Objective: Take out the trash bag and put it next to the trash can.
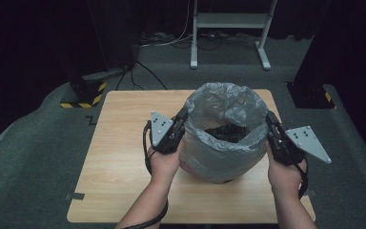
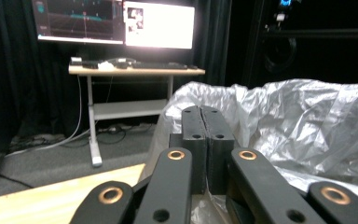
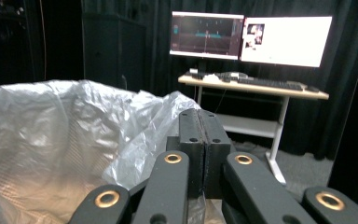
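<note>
From above, my left gripper (image 1: 181,119) pinches the grey bag (image 1: 224,138) rim at nine o'clock, my right gripper (image 1: 270,121) at three, mid-table (image 1: 124,157). Left gripper view: jaws clamped on plastic. Right gripper view: the same.

Both forearms reach forward; the left gripper (image 1: 183,116) and right gripper (image 1: 269,119) point ahead, each with its jaws pressed together.
</note>
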Demonstrator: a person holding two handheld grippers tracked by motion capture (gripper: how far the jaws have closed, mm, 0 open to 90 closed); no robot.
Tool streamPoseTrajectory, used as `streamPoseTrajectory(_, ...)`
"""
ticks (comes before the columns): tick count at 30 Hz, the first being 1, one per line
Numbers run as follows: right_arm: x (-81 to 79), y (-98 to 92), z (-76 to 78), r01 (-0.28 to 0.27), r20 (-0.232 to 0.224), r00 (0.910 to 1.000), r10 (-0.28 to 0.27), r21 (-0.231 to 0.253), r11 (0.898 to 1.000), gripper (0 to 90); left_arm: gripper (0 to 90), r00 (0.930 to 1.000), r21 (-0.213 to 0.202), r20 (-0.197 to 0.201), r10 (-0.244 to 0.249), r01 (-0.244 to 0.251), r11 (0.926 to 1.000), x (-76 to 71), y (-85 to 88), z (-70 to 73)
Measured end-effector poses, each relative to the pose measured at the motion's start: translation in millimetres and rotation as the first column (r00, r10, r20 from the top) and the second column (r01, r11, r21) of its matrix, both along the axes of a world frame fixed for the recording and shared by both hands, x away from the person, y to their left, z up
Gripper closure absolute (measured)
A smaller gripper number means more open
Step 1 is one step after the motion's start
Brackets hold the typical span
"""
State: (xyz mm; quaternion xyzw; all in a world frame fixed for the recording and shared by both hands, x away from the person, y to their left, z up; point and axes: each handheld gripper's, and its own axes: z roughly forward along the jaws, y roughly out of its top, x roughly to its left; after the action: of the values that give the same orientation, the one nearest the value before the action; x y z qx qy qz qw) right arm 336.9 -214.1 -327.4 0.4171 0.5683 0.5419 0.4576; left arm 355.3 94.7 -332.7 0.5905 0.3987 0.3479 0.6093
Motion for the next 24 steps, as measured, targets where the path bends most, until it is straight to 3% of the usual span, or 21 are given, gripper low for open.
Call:
streamPoseTrajectory(2,-4.3,1.6,4.8,0.001,0.035,0.9994,-0.001,0.002,1.000,89.9,88.9,0.9997,-0.025,0.022,-0.007,0.008,0.9997,-2.8,1.5,5.3)
streamPoseTrajectory(3,-5.6,1.9,7.2,0.003,0.048,0.9988,-0.003,0.002,1.000,89.9,88.9,0.9986,-0.042,0.053,-0.005,0.008,0.9991,-5.8,2.5,12.0)
streamPoseTrajectory(9,-11.0,2.1,22.6,0.009,0.099,0.9950,-0.011,0.017,1.000,89.9,89.0,0.9930,-0.076,0.118,-0.006,0.015,0.9970,-11.2,4.5,29.3)
streamPoseTrajectory(11,-14.0,2.3,29.3,0.017,0.125,0.9919,-0.020,0.022,1.000,89.9,89.0,0.9893,-0.091,0.145,-0.012,0.025,0.9955,-13.9,5.0,35.9)
streamPoseTrajectory(12,-17.4,2.5,35.9,0.022,0.153,0.9879,-0.025,0.027,0.999,89.9,89.0,0.9833,-0.115,0.181,-0.015,0.036,0.9927,-17.4,5.5,42.2)
streamPoseTrajectory(13,-17.4,2.5,35.9,0.022,0.153,0.9879,-0.025,0.027,0.999,89.9,89.1,0.9833,-0.115,0.181,-0.015,0.036,0.9927,-17.4,5.5,42.2)
streamPoseTrajectory(14,-20.9,2.9,42.4,0.029,0.182,0.9828,-0.034,0.030,0.999,89.9,89.0,0.9783,-0.118,0.207,-0.016,0.041,0.9922,-21.2,4.0,47.7)
streamPoseTrajectory(17,-24.4,3.6,47.6,0.031,0.204,0.9783,-0.037,0.033,0.999,89.9,89.1,0.9742,-0.112,0.225,-0.017,0.043,0.9928,-24.0,3.8,49.5)
streamPoseTrajectory(20,-34.7,10.5,50.8,0.052,0.263,0.9635,-0.052,0.009,0.999,89.7,89.0,0.9774,-0.117,0.211,-0.014,0.039,0.9924,-25.1,8.5,42.0)
streamPoseTrajectory(21,-34.7,10.5,50.8,0.052,0.263,0.9635,-0.052,0.009,0.999,89.7,89.0,0.9774,-0.117,0.211,-0.014,0.039,0.9924,-25.1,8.5,42.0)
streamPoseTrajectory(22,-40.9,18.3,49.7,0.060,0.301,0.9520,-0.056,-0.002,0.998,89.6,89.0,0.9804,-0.121,0.197,-0.011,0.036,0.9920,-25.2,10.2,36.2)
streamPoseTrajectory(24,-46.2,26.2,49.8,0.044,0.317,0.9474,-0.042,0.000,0.999,89.7,89.0,0.9828,-0.132,0.185,-0.012,0.037,0.9906,-24.7,11.3,31.0)
